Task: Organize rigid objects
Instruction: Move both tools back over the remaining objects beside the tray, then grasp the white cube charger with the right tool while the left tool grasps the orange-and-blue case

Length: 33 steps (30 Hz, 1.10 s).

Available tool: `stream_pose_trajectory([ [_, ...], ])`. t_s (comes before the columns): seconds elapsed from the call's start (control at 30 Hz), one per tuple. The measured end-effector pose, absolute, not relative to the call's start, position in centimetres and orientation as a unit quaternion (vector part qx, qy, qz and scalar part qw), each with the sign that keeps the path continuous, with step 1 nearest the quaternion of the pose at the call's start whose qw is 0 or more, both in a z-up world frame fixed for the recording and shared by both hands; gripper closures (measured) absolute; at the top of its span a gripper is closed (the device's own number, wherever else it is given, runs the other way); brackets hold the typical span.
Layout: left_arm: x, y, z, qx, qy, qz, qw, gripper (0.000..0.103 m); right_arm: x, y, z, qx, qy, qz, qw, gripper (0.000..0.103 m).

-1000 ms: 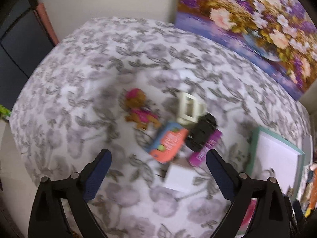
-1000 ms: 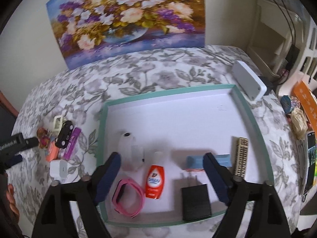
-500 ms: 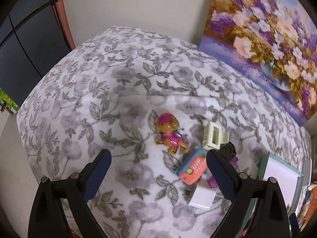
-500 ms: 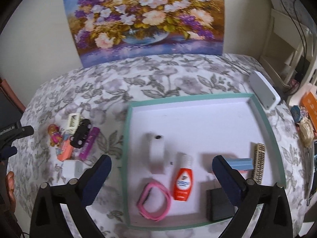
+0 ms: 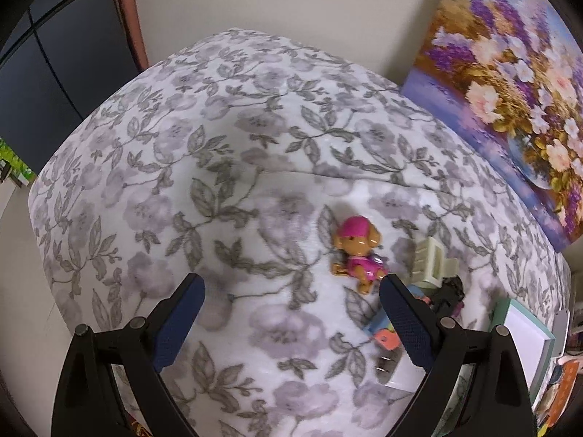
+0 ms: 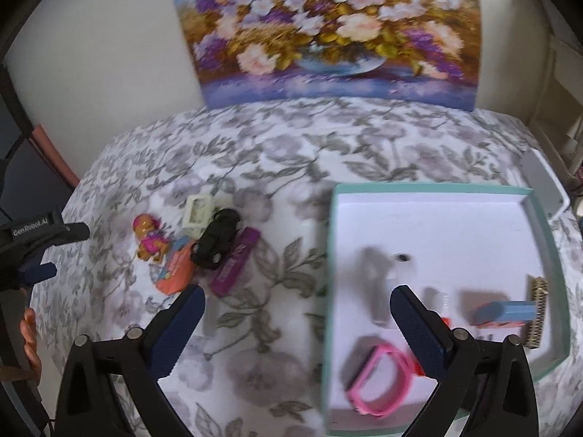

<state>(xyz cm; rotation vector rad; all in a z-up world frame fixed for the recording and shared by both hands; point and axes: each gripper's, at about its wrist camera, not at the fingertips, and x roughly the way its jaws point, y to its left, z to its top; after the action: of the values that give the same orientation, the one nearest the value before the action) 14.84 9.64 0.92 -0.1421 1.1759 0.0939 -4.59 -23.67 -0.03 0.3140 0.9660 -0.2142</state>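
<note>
While both claws hang over the flower-print bedcover [image 6: 277, 167] with nothing between their fingers, the left gripper [image 5: 289, 313] stands spread wide beside the left edge, and the right gripper [image 6: 297, 322] gapes just as wide over the near middle. Nearest the right one, a pink wristband [image 6: 379, 378] lies in the near-left corner of the teal-rimmed tray [image 6: 329, 291]. Farther left, loose on the cover, sit a purple bar [image 6: 237, 260], a black toy car [image 6: 215, 240], a pup figure [image 5: 359, 255] and a cream clip [image 5: 430, 260], bunched together.
</note>
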Motion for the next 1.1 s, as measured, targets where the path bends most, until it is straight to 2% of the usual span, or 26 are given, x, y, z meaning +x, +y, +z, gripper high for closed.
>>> stream_pose_trajectory([
  [0.67, 16.0, 8.5, -4.7, -0.017, 0.619, 0.029, 0.785, 0.006, -0.1, -16.3, -6.3, 0.133, 0.543, -0.057, 0.827, 0.000],
  [1.1, 16.0, 9.5, -5.2, -0.022, 0.623, 0.036, 0.781, 0.006, 1.4, -13.0, -8.9, 0.067, 0.568, -0.084, 0.816, 0.000],
])
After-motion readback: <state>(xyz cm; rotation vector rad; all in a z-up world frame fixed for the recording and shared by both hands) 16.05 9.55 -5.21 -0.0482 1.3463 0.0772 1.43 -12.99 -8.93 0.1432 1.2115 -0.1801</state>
